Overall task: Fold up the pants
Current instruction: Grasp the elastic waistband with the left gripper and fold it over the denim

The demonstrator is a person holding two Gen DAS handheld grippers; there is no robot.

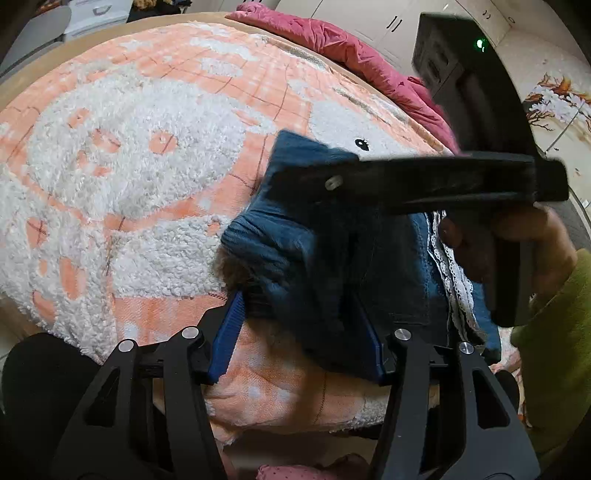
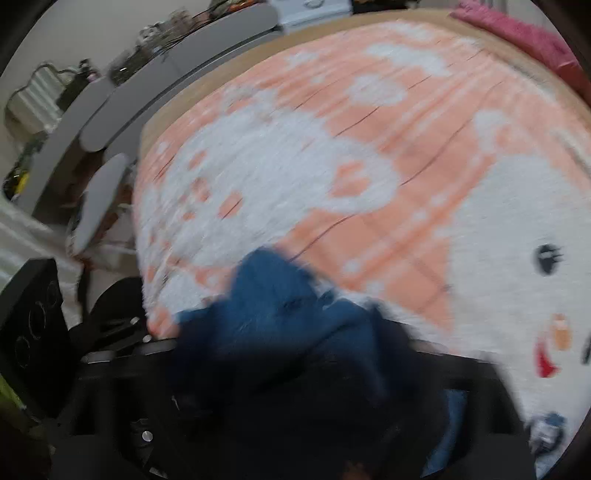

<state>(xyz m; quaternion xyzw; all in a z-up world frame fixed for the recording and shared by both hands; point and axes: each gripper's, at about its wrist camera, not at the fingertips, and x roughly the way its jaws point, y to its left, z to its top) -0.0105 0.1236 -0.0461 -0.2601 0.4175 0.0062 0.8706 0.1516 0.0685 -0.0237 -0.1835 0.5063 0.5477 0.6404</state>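
The blue pants point(image 1: 291, 243) with white lace trim point(image 1: 456, 280) hang bunched above the orange-and-white blanket point(image 1: 147, 155). My left gripper point(image 1: 295, 332) stands with its blue-padded jaws apart around the bunched cloth; whether the pads press it is unclear. My right gripper point(image 1: 295, 184) crosses the left wrist view from the right, a hand on its handle, its tip on the pants. In the blurred right wrist view the pants point(image 2: 280, 317) cover my right gripper's fingers, which are hidden.
The bed's blanket point(image 2: 332, 166) with a white cartoon figure fills both views. A pink quilt point(image 1: 351, 59) lies along the far edge. White cupboards point(image 1: 388, 22) stand behind it. Grey curved panels point(image 2: 110, 110) and clutter stand beside the bed on the left.
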